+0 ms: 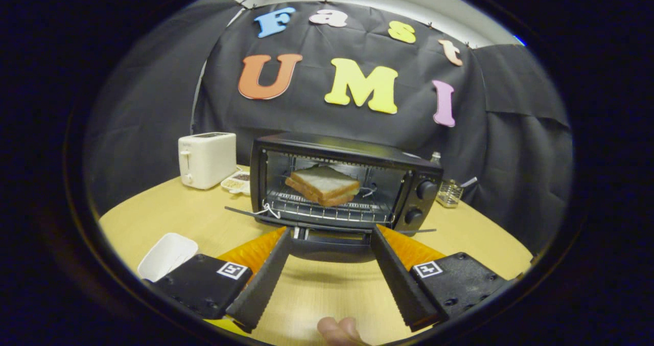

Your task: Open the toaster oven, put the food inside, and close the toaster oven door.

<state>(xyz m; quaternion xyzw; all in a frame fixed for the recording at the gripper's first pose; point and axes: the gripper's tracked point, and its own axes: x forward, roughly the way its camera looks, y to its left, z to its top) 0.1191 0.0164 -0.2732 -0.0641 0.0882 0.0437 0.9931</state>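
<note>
Pale wood tabletop carries everything in the gripper view. At its middle stands the black toaster oven, its door dropped open and hanging low toward the near side, just ahead of the fingertips. On the wire rack inside lies the food, a sandwich of two toast slices, set left of the rack's middle and well inside the cavity. Two knobs sit on the oven's right panel. To the far left stands a white toaster, with a small tray of snacks between it and the oven; a white dish lies near left, beside the left finger. A small glass holder stands far right of the oven.

The gripper holds its jaws wide and empty, one finger either side of the door's near edge, neither pressing on it. A fingertip of the person shows at the near edge.

Judging by this, only closing remains. The door looks stiff and hinged at the bottom, probably light but sprung; its front lip or handle is the place to take hold or push up from below. Smooth glass and metal may slip against the ribbed pads, and a hard swing could jolt the soft sandwich.
</note>
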